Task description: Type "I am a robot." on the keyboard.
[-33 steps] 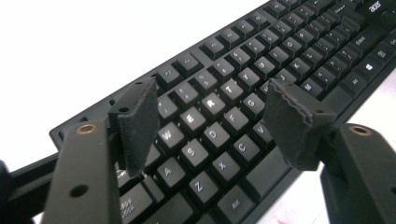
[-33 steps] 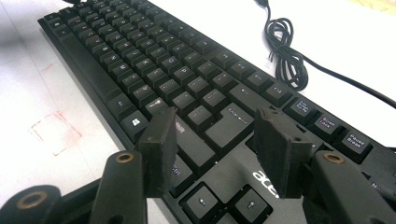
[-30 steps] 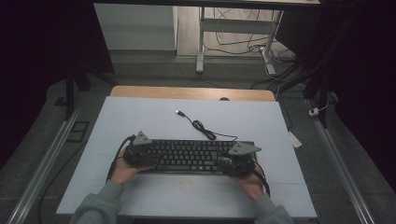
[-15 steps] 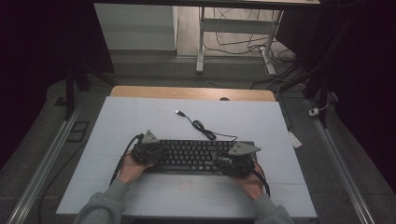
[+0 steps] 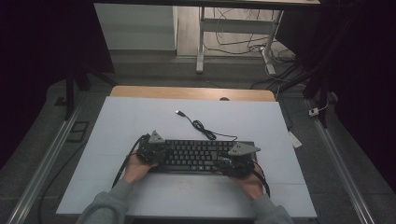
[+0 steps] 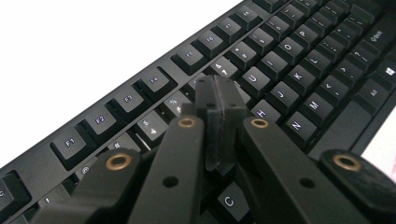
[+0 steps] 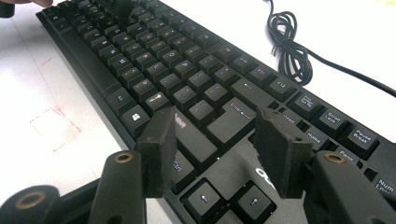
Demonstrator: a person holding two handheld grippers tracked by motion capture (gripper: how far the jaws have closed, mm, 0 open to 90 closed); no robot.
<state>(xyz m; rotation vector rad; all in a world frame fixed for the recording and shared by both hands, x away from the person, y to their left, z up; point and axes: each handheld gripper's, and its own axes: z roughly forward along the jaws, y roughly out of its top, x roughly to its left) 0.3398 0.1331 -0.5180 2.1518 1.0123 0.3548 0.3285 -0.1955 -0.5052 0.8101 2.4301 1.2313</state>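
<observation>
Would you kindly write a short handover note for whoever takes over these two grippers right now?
Left gripper: jaws shut, tips over the keyboard letter keys near its left end.
Right gripper: jaws open, above the Shift and Enter keys at the right end.
Keyboard lies flat on the white table; its cable trails unplugged behind it.
Done: both grippers are at the keyboard.
Left: probably pressing keys or gripping it.

Left gripper slid in over the keys

We see the left gripper (image 5: 156,150) now further right, over the keyboard's (image 5: 196,155) left end, jaws pressed together.

High view looks down from above the bench (image 5: 140,116); both gripper views sit close over the keyboard (image 5: 196,156), shared by all.
</observation>
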